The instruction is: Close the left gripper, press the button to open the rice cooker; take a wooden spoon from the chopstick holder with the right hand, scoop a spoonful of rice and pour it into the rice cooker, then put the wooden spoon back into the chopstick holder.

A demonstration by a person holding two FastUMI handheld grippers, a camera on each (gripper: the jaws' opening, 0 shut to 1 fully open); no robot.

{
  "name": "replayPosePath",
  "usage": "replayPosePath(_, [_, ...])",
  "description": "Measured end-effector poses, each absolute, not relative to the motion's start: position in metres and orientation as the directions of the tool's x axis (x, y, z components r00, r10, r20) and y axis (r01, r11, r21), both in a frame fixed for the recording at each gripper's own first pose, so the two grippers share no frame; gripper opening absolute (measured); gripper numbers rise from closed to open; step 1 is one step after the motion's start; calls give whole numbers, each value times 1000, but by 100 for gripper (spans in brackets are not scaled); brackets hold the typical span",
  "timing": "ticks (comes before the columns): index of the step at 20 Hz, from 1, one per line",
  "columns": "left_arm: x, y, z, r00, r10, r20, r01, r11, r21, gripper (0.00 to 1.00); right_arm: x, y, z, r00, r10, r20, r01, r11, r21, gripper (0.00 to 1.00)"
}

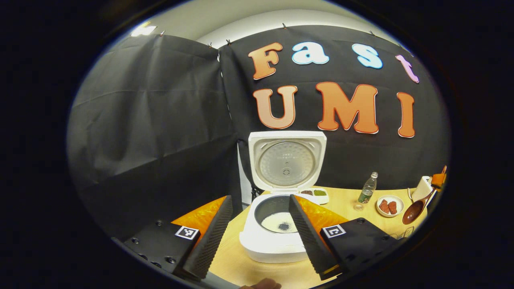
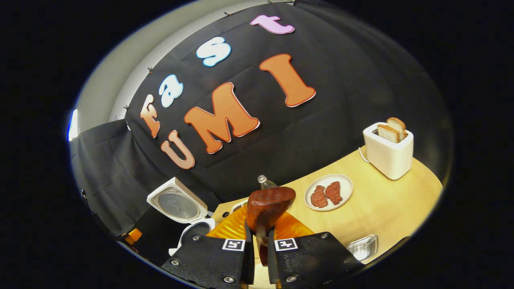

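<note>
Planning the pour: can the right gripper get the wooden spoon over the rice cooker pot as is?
Probably yes: the rice cooker lid stands open, and the right gripper is shut on the wooden spoon. The left gripper hovers near the pot, possibly crowding it.

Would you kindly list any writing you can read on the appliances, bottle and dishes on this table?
None can be read.
White rice cooker's open lid: small embossed characters on the inner plate, too small to read.
Clear plastic bottle: label blurred.
White toaster: no writing visible.
Square black-and-white markers: patterns, not text.
</note>
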State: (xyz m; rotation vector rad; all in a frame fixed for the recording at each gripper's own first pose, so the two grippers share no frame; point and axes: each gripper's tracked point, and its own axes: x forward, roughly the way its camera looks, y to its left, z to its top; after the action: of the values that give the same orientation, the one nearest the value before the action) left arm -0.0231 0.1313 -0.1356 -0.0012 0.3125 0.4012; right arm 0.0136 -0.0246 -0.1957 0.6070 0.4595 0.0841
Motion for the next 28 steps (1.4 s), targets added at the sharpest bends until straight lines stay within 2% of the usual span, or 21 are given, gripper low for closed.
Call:
replayPosePath(2, [-19, 118, -131, 882, 368, -295, -365, 929, 68, 96, 4, -46, -196, 912, 177, -371, 71, 820, 568, 13])
replayPosePath(3, [-17, 113, -128, 886, 363, -289, -358, 931, 72, 90, 0, -58, -201, 915, 152, -373, 91, 824, 559, 13])
replayPosePath(6, [-13, 98, -122, 895, 349, -276, -339, 937, 85, 90, -15, -95, -218, 915, 85, -395, 149, 837, 527, 13])
replayPosePath(7, [-11, 94, -119, 897, 347, -274, -335, 938, 90, 96, -18, -105, -223, 913, 69, -402, 167, 836, 523, 14])
replayPosePath(8, [-10, 90, -118, 898, 347, -272, -334, 938, 92, 90, -23, -113, -228, 910, 58, -411, 183, 833, 523, 14])
replayPosePath(11, [-8, 78, -122, 886, 343, -311, -334, 939, 85, 90, -32, -131, -243, 906, 29, -422, 212, 831, 514, 15])
replayPosePath(12, [-8, 74, -120, 885, 345, -311, -339, 938, 77, 96, -36, -137, -251, 902, 19, -431, 222, 836, 501, 15])
replayPosePath(14, [-9, 72, -114, 883, 357, -306, -350, 933, 78, 96, -42, -145, -267, 892, 10, -453, 237, 841, 486, 15])
replayPosePath(15, [-8, 71, -109, 881, 367, -299, -360, 930, 82, 91, -44, -146, -272, 890, 14, -456, 238, 839, 489, 15])
replayPosePath(16, [-8, 70, -106, 877, 378, -296, -369, 925, 87, 91, -47, -146, -277, 889, 21, -457, 236, 835, 498, 15])
replayPosePath(17, [-10, 66, -113, 863, 402, -308, -389, 915, 103, 96, -49, -147, -283, 889, 26, -457, 237, 829, 506, 16])
replayPosePath(19, [-14, 65, -115, 843, 425, -329, -416, 904, 102, 96, -54, -146, -298, 882, 38, -470, 237, 827, 511, 17])
replayPosePath(20, [-13, 65, -115, 838, 432, -333, -424, 900, 101, 90, -59, -146, -306, 875, 40, -483, 242, 827, 507, 17])
replayPosePath(21, [-13, 67, -114, 833, 438, -338, -428, 897, 109, 90, -60, -147, -313, 868, 38, -495, 252, 826, 505, 17])
replayPosePath(22, [-12, 70, -112, 830, 443, -339, -431, 895, 115, 96, -62, -145, -318, 862, 34, -505, 261, 826, 500, 18])
replayPosePath(28, [12, 106, -105, 840, 414, -350, -406, 908, 101, 96, -70, -135, -341, 836, -25, -548, 334, 815, 473, 19])
